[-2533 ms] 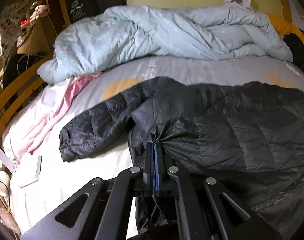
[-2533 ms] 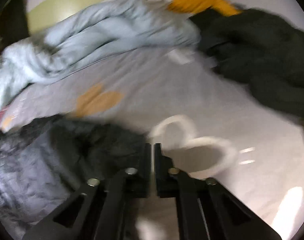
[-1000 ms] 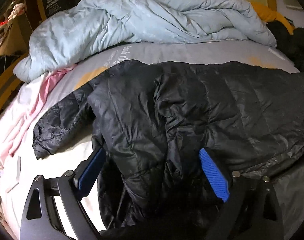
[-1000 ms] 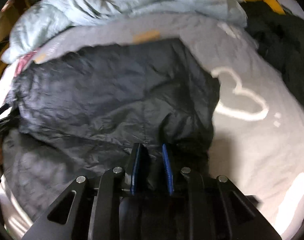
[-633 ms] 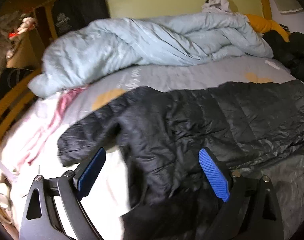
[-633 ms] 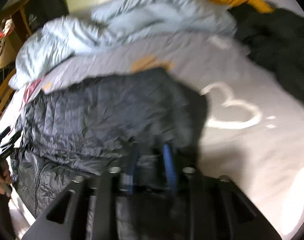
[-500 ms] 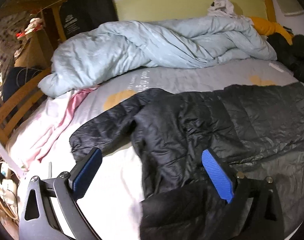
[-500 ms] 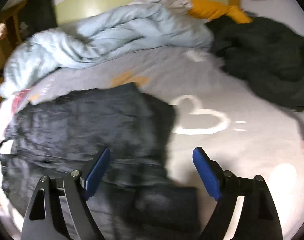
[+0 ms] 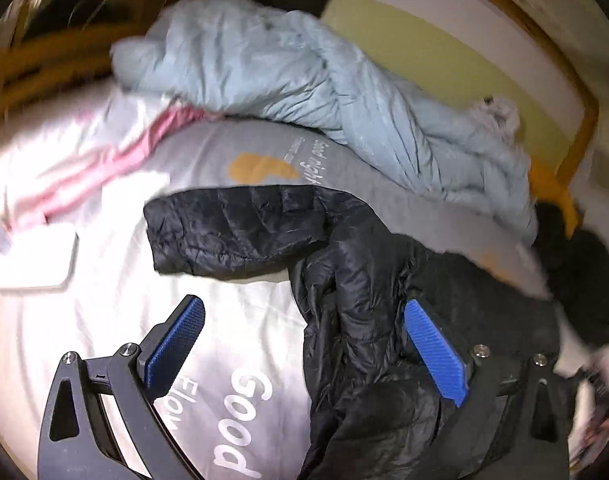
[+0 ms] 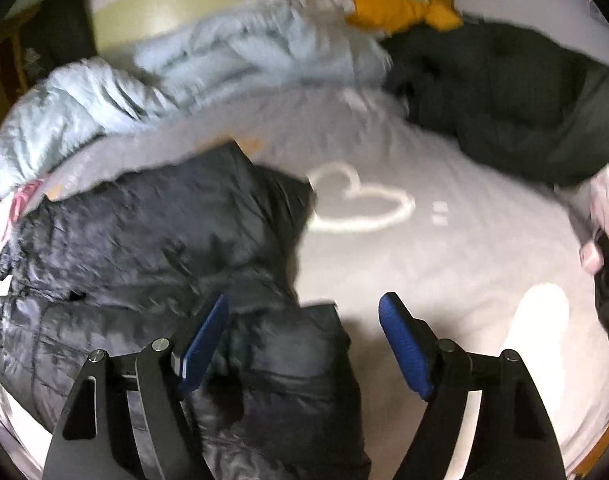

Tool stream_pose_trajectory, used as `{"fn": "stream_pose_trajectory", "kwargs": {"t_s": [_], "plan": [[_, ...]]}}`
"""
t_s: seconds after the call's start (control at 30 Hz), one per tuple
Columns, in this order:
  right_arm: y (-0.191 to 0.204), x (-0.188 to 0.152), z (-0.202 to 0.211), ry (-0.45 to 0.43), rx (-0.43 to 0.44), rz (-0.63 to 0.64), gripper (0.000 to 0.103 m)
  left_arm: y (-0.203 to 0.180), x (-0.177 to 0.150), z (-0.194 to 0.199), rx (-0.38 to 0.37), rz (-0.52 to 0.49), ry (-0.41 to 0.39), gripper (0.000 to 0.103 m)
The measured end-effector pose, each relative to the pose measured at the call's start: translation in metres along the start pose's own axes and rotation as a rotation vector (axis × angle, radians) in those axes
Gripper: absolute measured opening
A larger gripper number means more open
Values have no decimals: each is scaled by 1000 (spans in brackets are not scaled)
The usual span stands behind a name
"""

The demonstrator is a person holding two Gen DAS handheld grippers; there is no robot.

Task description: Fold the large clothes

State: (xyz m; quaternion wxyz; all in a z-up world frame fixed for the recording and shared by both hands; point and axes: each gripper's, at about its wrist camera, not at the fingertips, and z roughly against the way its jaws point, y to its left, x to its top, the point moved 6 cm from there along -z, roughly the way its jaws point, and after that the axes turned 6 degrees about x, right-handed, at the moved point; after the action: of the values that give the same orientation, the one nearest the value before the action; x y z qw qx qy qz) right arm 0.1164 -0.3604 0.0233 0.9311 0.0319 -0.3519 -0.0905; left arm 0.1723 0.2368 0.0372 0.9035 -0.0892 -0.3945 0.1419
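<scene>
Black puffer jacket [image 9: 356, 280] lies spread on the grey bedsheet [image 10: 424, 264]. Left gripper [image 9: 304, 344] is released, empty; its view alone shows the outstretched sleeve [image 9: 224, 232]. Right gripper [image 10: 304, 344], jaws closing, grips nothing; its view alone shows the heart print [image 10: 358, 200].

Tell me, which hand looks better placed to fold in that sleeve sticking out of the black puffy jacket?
Probably left. The left gripper is open, facing the outstretched sleeve. The right gripper faces the jacket's other edge.
</scene>
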Motion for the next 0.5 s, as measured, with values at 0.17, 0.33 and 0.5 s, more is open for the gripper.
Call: {"fn": "stream_pose_trajectory", "kwargs": {"t_s": [0.17,0.33,0.5], "plan": [[16,8,7,-65,25,60,80,32,2,-37,-65,181,138,97],[37,5,3,-75,4,135,80,66,25,-66,118,146,149,95],[46,-2,-3,-48,8,170,80,94,18,-113,66,233,264,94]]}}
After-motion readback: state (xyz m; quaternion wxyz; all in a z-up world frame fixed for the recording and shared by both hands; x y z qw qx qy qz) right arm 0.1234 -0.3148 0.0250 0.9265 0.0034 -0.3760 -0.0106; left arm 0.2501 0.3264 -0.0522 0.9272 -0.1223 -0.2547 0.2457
